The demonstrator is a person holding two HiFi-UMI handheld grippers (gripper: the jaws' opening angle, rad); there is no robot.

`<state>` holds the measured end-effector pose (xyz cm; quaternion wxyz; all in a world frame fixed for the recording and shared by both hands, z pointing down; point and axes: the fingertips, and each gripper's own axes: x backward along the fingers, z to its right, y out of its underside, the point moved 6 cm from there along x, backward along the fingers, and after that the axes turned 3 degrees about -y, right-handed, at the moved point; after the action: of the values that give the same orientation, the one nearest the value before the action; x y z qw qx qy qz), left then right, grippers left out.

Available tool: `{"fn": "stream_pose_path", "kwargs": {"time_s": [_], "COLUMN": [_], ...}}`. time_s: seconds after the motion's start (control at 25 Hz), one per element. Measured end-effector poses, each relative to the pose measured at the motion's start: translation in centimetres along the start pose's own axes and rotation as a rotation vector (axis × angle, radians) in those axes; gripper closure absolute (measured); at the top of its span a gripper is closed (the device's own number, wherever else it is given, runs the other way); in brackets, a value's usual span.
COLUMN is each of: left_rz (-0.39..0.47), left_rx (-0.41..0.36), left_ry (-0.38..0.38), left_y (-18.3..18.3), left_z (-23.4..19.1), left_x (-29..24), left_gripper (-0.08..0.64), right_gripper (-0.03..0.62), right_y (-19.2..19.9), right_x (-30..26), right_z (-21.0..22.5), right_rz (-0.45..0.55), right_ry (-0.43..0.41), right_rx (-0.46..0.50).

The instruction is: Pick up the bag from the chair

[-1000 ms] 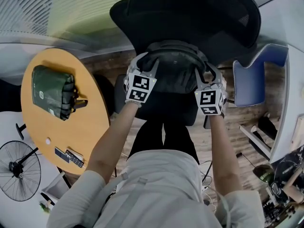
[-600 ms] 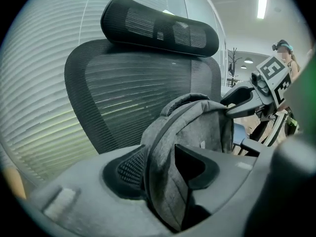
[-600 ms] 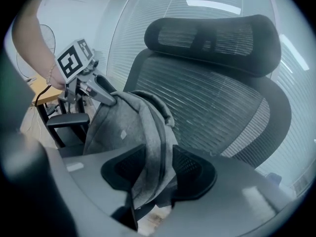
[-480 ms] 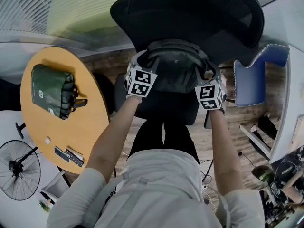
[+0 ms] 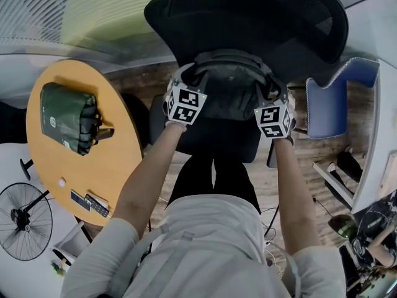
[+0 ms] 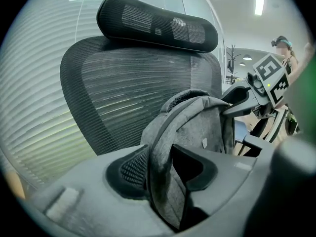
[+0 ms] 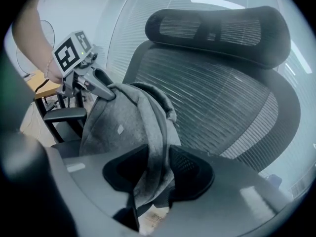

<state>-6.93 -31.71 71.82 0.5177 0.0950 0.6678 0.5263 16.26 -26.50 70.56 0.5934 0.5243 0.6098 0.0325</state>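
A grey fabric bag (image 5: pixel 228 87) hangs between both grippers, in front of the mesh back of a black office chair (image 5: pixel 248 17). My left gripper (image 6: pixel 160 174) is shut on the bag's (image 6: pixel 197 127) left edge, the cloth pinched between its jaws. My right gripper (image 7: pixel 158 169) is shut on the bag's (image 7: pixel 128 122) right edge in the same way. In the head view the left gripper (image 5: pixel 184 85) and right gripper (image 5: pixel 271 98) flank the bag above the chair seat (image 5: pixel 214 141). The bag's underside is hidden.
A round wooden table (image 5: pixel 111 166) stands at the left with a dark green bag (image 5: pixel 68 120) and a small dark device (image 5: pixel 90 203) on it. A blue chair (image 5: pixel 332 101) is at the right, a floor fan (image 5: pixel 22 219) at lower left. Slatted blinds (image 6: pixel 34 107) lie behind the chair.
Both grippers have moved slightly up and away with the bag held between them; the bag sits a little higher against the chair back.
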Motion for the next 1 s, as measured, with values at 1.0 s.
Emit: {"fn": "stream_pose_path", "kwargs": {"time_s": [1.0], "left_rz": [-0.01], "left_rx": [0.03], "left_ry": [0.029], "left_y": [-0.9], "left_z": [1.5], "left_x": [3.8], "left_gripper": [0.464], "right_gripper": [0.525], "right_y": [-0.6], "right_x": [3.4], "right_z": [-1.1], "right_rz": [0.015], "right_ry": [-0.061], "right_rx": [-0.067]}}
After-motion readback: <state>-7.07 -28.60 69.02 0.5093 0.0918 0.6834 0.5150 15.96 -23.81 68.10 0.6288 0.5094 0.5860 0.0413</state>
